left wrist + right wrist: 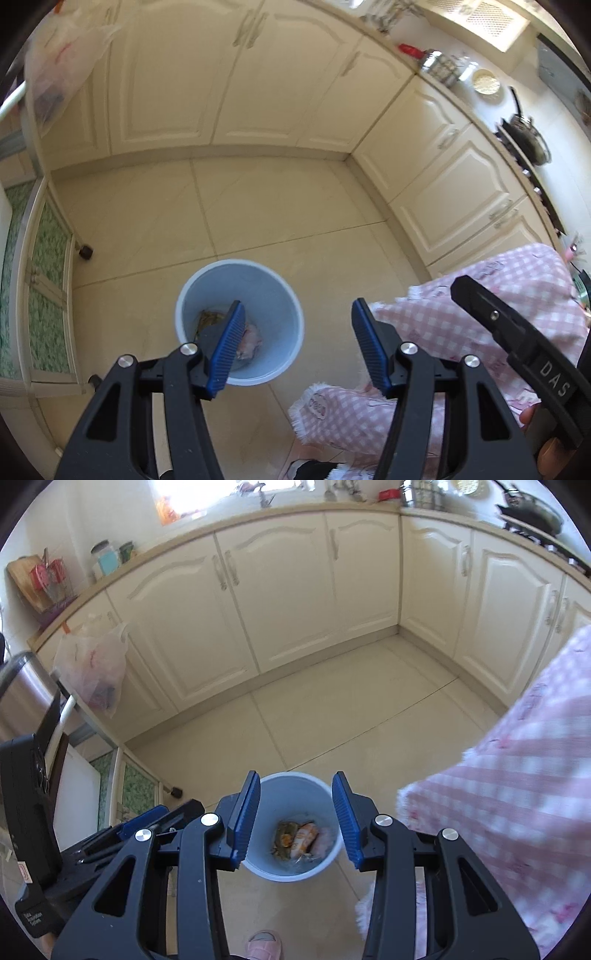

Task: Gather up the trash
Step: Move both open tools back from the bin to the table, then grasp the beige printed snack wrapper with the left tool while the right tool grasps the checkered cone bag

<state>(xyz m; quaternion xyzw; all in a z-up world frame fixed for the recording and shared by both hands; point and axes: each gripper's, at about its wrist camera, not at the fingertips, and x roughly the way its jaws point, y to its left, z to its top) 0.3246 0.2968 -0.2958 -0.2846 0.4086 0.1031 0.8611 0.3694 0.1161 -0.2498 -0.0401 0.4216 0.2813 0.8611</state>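
I am holding both tools over the round pale-blue plastic waste bin (293,834), which is standing on the cream tiled floor (295,206) in the corner of the kitchen, well apart from the cream cabinet doors (295,590). My right hand-held gripper (295,816) is pointing straight down into the bin's mouth so that anything let go falls inside, and its blue ribbed pads are standing apart with nothing between them. My left hand-held gripper (295,347) is likewise spread and empty, sitting off to the bin's side. The crumpled trash (299,840), greenish, orange and pinkish wrappers, is lying on the bin's bottom. My pink checked sleeve (498,314) is hanging just beside the rim
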